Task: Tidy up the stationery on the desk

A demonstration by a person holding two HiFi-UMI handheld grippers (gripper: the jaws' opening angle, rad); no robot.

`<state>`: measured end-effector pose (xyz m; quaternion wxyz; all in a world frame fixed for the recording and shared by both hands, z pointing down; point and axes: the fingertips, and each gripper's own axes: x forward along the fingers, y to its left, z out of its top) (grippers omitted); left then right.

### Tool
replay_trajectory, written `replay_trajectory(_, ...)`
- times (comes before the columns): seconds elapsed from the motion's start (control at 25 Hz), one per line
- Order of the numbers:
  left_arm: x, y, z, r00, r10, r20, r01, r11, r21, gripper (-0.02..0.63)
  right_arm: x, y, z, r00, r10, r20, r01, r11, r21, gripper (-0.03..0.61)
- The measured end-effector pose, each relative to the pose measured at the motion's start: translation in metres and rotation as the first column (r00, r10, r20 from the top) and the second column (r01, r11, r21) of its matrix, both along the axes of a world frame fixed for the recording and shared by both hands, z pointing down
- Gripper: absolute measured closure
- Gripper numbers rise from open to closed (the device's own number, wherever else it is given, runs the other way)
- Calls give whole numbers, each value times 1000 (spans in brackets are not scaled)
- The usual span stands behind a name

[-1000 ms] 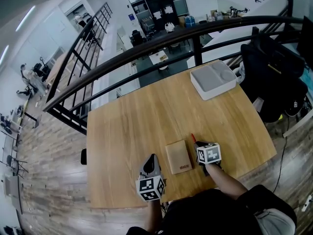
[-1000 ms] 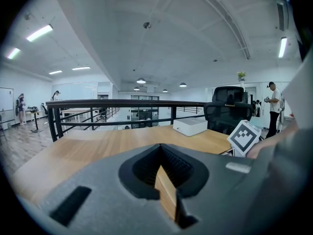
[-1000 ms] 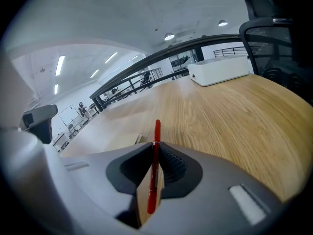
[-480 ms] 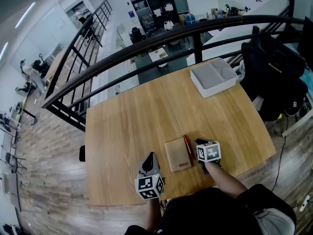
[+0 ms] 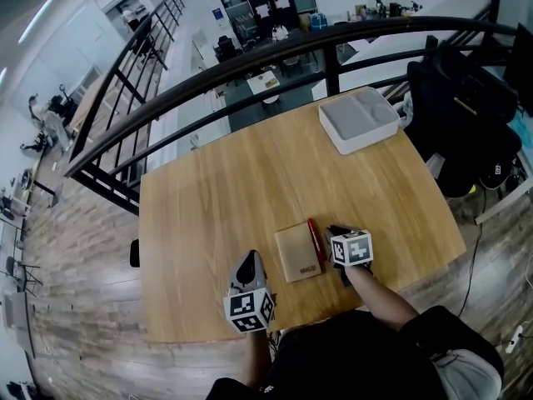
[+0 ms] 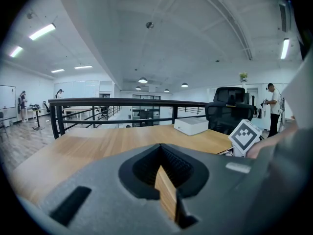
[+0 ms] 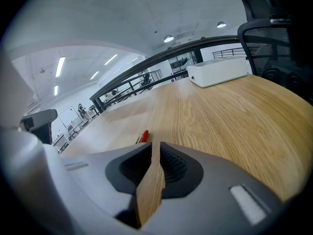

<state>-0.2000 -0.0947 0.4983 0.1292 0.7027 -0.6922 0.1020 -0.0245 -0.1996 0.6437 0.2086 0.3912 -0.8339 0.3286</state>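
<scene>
Head view is showing you a tan notebook (image 5: 297, 252) lying near the front edge of the desk (image 5: 241, 182), with small dark print in its near right corner, too tiny to read. A slim red pen (image 5: 313, 238) is lying along its right edge. Your right gripper (image 5: 335, 232) is hovering just beside the pen, jaws slightly parted around nothing. Your left gripper (image 5: 248, 265) is sitting closed and empty, left of the notebook.
</scene>
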Motion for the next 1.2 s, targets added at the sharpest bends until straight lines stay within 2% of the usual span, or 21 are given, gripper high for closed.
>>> replay_trajectory(0.2,0,3,-2,1000,0,-1,0,1000,6,617,4,3,-3,999,24,22,-24,1000,3,526)
replay_trajectory(0.32,-1,5,-3,1000,0,0,0,1000,9,617,4,3,-11,999,26,46,-27,999,32,565)
replay_trajectory(0.8,20,7,-8,999,37,-7,-37,999,26,617,3,10,-75,991,-70,113,45,976,214,566)
replay_trajectory(1.2,35,13,-8,999,43,2,-43,999,30,617,6,25,-91,982,-133,137,96,964,249,566)
